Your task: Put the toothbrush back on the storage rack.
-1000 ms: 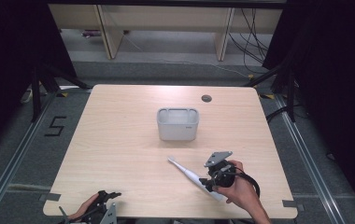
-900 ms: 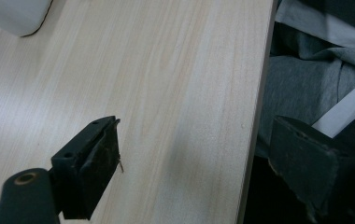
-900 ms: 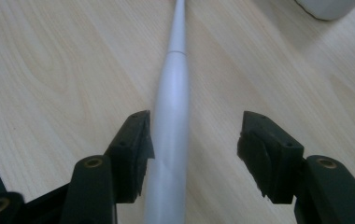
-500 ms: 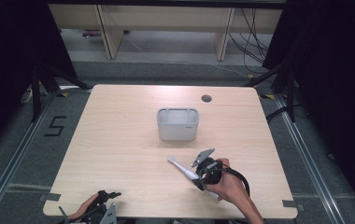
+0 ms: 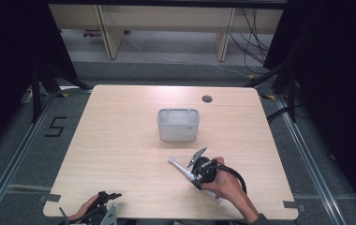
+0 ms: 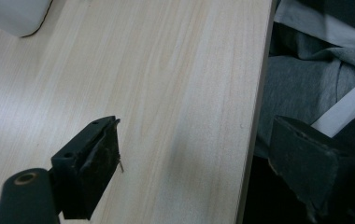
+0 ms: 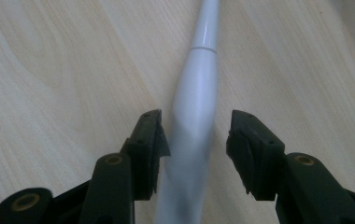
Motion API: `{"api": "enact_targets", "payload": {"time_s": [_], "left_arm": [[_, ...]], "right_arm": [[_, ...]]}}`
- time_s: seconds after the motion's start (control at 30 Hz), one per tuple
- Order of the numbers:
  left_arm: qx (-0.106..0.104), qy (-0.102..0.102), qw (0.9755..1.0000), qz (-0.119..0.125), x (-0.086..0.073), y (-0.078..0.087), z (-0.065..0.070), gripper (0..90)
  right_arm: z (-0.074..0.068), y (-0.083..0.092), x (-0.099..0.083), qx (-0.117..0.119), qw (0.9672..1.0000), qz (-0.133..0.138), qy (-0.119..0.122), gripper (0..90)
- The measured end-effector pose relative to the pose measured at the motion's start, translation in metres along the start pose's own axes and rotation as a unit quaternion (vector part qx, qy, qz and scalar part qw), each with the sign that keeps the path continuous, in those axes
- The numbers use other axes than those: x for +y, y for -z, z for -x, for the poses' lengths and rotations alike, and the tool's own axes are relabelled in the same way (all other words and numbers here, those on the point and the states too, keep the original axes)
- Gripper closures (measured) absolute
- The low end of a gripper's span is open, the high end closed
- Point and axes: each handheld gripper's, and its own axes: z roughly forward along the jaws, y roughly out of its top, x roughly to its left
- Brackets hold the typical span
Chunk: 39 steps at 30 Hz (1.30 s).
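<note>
Right gripper (image 7: 195,135) straddles white tool (image 7: 192,126) on worktop (image 5: 120,140).
Jaws spread, tool between them; left gripper (image 6: 199,158) jaws also spread.

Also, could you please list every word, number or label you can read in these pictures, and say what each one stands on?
"5": a black numeral marked on the grey floor, left of the table.
A small dark mark on the front of the white bin: too small to read.
Nothing legible on the white tool between the right gripper jaws.

Grey floor (image 5: 120,70), perhaps shelving (image 5: 162,23), dark surroundings.
</note>
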Motion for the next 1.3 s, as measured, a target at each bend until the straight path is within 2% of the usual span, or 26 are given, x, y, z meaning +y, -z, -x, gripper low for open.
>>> {"api": "enact_targets", "payload": {"time_s": [0.33, 0.57, 0.6, 0.67, 0.73, 0.9, 0.93, 0.97, 1.03, 1.07, 1.1, 1.13, 1.2, 1.23, 1.3], "left_arm": [[0.000, 0.000, 1.0000, 0.000, 0.000, 0.000, 0.000, 15.9], [0.000, 0.000, 1.0000, 0.001, 0.000, 0.000, 0.000, 15.9], [0.000, 0.000, 1.0000, 0.000, 0.000, 0.000, 0.000, 15.9], [0.000, -0.001, 1.0000, -0.001, 0.000, 0.000, 0.000, 15.9], [0.001, -0.001, 1.0000, -0.004, 0.000, 0.000, 0.000, 15.9], [0.001, -0.002, 1.0000, -0.003, 0.000, 0.000, 0.000, 15.9], [0.000, -0.001, 1.0000, 0.001, 0.000, 0.000, 0.000, 15.9], [0.000, -0.001, 1.0000, -0.002, 0.000, 0.000, 0.000, 15.9], [0.002, -0.002, 1.0000, -0.004, 0.001, 0.001, 0.000, 15.9], [0.002, -0.002, 1.0000, -0.004, 0.001, 0.001, 0.000, 15.9], [0.002, -0.003, 1.0000, -0.004, 0.001, 0.001, 0.000, 15.9], [0.002, -0.002, 1.0000, -0.004, 0.001, 0.001, 0.000, 15.9], [0.002, -0.002, 1.0000, -0.004, 0.001, 0.001, 0.000, 15.9], [0.002, -0.002, 1.0000, -0.005, 0.001, 0.001, 0.000, 15.9], [0.002, -0.003, 1.0000, -0.004, 0.001, 0.001, 0.000, 15.9]], "right_arm": [[0.000, -0.006, 0.007, 0.004, 0.9995, -0.030, 0.007, 58.1], [0.003, -0.009, 0.012, 0.018, 0.9978, -0.062, 0.014, 60.0], [0.002, -0.010, 0.012, 0.015, 0.9980, -0.060, 0.010, 60.3], [0.003, -0.010, 0.014, 0.019, 0.9972, -0.072, 0.010, 61.4], [0.003, -0.012, 0.014, 0.021, 0.9971, -0.070, 0.019, 62.0], [0.003, -0.014, 0.017, 0.026, 0.9958, -0.085, 0.018, 65.2], [0.005, -0.015, 0.018, 0.028, 0.9955, -0.085, 0.032, 65.5], [0.003, -0.015, 0.019, 0.026, 0.9952, -0.091, 0.023, 65.7], [0.004, -0.016, 0.020, 0.026, 0.9947, -0.094, 0.031, 65.9], [0.002, -0.016, 0.021, 0.023, 0.9943, -0.101, 0.023, 65.9], [0.004, -0.017, 0.021, 0.024, 0.9940, -0.101, 0.035, 65.9], [0.003, -0.016, 0.023, 0.027, 0.9935, -0.108, 0.027, 65.9], [0.006, -0.018, 0.024, 0.028, 0.9931, -0.108, 0.035, 66.0], [0.004, -0.017, 0.025, 0.028, 0.9927, -0.115, 0.025, 66.1], [0.007, -0.019, 0.027, 0.029, 0.9920, -0.113, 0.047, 66.2]]}}
